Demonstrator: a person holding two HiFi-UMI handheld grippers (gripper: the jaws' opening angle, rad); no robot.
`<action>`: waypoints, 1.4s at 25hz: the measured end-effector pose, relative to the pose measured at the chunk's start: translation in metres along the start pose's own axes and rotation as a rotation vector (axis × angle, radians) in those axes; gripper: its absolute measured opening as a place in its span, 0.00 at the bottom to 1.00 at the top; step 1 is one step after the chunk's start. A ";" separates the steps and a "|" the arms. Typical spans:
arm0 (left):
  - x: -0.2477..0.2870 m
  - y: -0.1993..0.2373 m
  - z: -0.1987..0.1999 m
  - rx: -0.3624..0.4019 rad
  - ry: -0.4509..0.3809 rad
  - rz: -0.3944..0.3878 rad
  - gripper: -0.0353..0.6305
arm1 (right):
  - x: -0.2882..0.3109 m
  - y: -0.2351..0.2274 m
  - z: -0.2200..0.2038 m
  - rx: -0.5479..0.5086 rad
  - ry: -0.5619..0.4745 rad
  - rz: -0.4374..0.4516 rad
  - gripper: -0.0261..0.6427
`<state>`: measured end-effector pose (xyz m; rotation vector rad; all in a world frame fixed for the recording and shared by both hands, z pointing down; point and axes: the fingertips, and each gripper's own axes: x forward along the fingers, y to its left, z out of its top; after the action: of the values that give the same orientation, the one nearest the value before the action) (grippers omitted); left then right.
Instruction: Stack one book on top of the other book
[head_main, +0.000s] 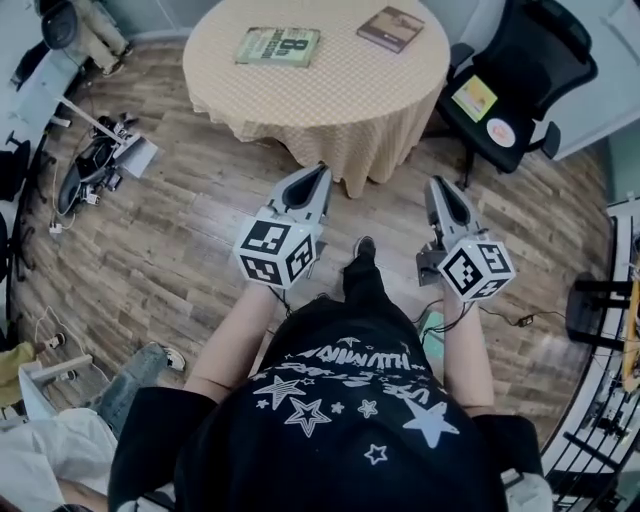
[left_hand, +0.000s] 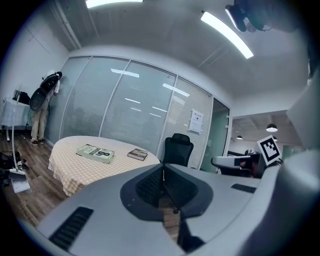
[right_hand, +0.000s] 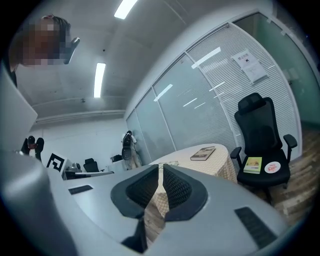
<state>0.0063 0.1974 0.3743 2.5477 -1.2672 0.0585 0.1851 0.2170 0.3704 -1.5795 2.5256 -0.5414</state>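
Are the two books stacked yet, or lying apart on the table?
Apart: the green book and the brown book each lie flat on the table, bare cloth between them.

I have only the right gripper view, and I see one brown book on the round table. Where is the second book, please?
Observer: The green book lies flat on the table, left of the brown book in the head view, apart from it.
Operator: Does the left hand-held gripper hold something?
Observer: No, the left hand-held gripper is shut and empty.
Operator: Is it over the table?
Observer: No, it is above the wooden floor, short of the table.
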 end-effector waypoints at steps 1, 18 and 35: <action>0.006 0.004 0.002 0.005 -0.001 0.005 0.07 | 0.008 -0.006 0.003 0.001 -0.003 0.001 0.10; 0.132 0.058 0.017 -0.007 0.063 0.075 0.07 | 0.121 -0.116 0.036 0.093 -0.014 0.026 0.10; 0.240 0.036 0.037 0.051 0.064 0.069 0.07 | 0.152 -0.197 0.070 0.090 -0.025 0.062 0.10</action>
<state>0.1218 -0.0191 0.3877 2.5225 -1.3446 0.1875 0.3033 -0.0118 0.3889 -1.4626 2.4858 -0.6146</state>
